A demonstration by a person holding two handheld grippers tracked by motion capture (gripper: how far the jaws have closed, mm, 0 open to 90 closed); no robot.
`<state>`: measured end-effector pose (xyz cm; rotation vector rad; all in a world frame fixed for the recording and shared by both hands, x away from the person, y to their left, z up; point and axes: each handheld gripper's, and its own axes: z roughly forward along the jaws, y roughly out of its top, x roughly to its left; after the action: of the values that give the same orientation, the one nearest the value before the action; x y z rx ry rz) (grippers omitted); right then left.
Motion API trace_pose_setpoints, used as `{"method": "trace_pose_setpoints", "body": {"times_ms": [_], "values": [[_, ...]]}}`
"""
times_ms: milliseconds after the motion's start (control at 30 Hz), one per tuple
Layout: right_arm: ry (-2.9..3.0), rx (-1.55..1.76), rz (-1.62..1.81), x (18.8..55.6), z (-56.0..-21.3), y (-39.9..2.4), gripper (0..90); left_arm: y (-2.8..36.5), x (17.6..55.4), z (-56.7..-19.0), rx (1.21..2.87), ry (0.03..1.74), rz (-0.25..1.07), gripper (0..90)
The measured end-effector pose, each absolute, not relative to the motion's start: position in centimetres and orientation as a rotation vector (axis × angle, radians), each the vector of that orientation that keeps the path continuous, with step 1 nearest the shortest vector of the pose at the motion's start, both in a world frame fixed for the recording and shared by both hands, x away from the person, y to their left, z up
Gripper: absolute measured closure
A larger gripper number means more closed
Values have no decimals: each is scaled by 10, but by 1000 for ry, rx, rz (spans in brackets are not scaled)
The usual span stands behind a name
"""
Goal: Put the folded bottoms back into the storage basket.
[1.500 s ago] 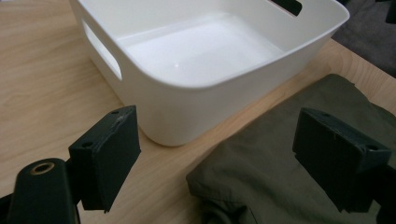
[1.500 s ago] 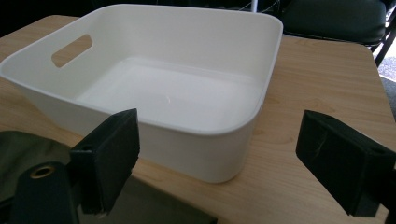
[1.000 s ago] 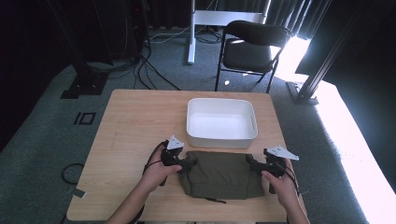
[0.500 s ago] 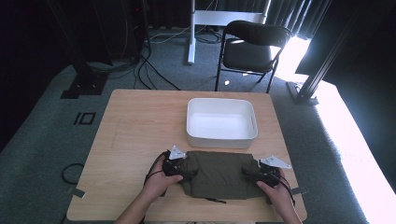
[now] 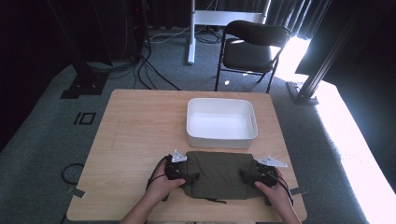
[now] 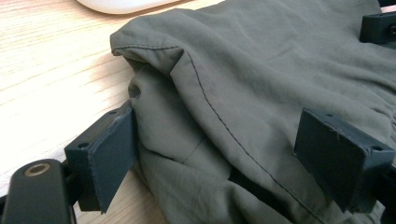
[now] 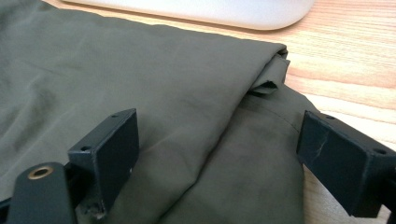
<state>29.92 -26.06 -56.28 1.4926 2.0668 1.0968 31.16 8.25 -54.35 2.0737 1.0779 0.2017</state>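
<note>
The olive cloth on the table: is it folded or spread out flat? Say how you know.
Folded. The olive cloth lies as a compact rectangle, and in the left gripper view a top layer laps over another beneath it.

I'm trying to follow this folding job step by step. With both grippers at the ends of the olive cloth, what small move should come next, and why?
Probably close both grippers on the cloth's end folds. The left gripper and right gripper each stand open with jaws straddling the folded olive cloth, one at each end, so nothing is gripped yet. The white bin sits just beyond, a likely destination.
</note>
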Motion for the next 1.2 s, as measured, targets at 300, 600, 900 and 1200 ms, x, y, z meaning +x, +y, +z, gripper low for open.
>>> {"method": "trace_pose_setpoints", "body": {"times_ms": [300,600,900,1200], "values": [[2092,1447,1015,300,-563,-254,127,77,313,-553,2037,1096,228,149],[2088,1430,1000,297,-563,-250,196,73,313,-557,2037,1038,264,170],[2134,1358,1043,294,-562,-243,422,60,313,-556,2054,1006,301,471],[2239,1366,1032,297,-552,-237,785,60,318,-556,2019,1006,271,679]]}}
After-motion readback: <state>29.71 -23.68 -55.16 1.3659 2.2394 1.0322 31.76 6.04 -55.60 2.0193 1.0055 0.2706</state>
